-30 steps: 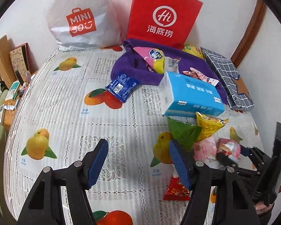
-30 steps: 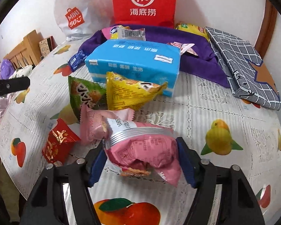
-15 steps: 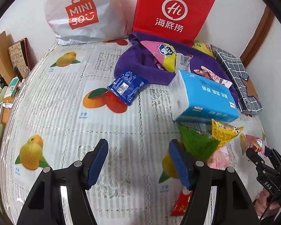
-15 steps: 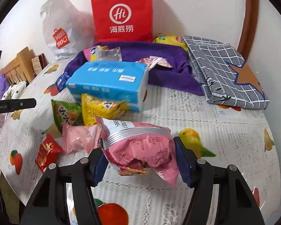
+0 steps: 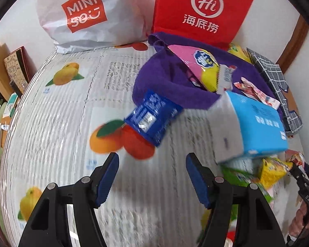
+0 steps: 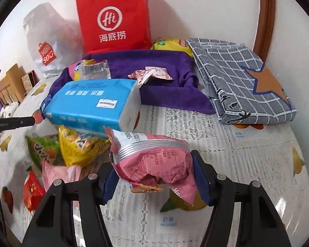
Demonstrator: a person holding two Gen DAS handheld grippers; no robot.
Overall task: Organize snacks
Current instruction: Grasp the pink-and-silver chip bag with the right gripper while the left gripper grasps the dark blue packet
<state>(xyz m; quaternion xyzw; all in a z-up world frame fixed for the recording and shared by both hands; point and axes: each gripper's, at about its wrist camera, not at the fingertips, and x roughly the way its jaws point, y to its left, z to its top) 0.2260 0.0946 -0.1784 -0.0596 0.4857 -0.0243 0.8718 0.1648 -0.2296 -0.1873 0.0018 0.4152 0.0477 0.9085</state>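
Note:
My right gripper (image 6: 154, 179) is shut on a pink snack bag (image 6: 154, 162) and holds it above the fruit-print tablecloth (image 6: 247, 164). My left gripper (image 5: 152, 177) stands open with nothing between its blue pads, just short of a blue snack packet (image 5: 152, 117) lying against the purple cloth (image 5: 164, 82). A pink-and-yellow bag (image 5: 199, 65) and a small red-white packet (image 6: 150, 75) rest on that cloth. Green (image 6: 43, 148), yellow (image 6: 78, 148), pink (image 6: 57, 175) and red (image 6: 32, 191) snack bags lie heaped left of the held bag, below a light-blue tissue pack (image 6: 92, 103).
A red paper bag (image 6: 113, 18) and a white shopping bag (image 5: 88, 14) stand against the back wall. A folded grey checked cloth (image 6: 241, 78) lies at the right, with a yellow bag (image 6: 171, 43) behind the purple cloth. Wooden furniture (image 5: 2, 70) borders the table's left edge.
The left gripper has moved forward toward the blue packet, which now looms larger. The right gripper, still holding the pink bag, has shifted right and rolled, bringing the checked cloth more into view.

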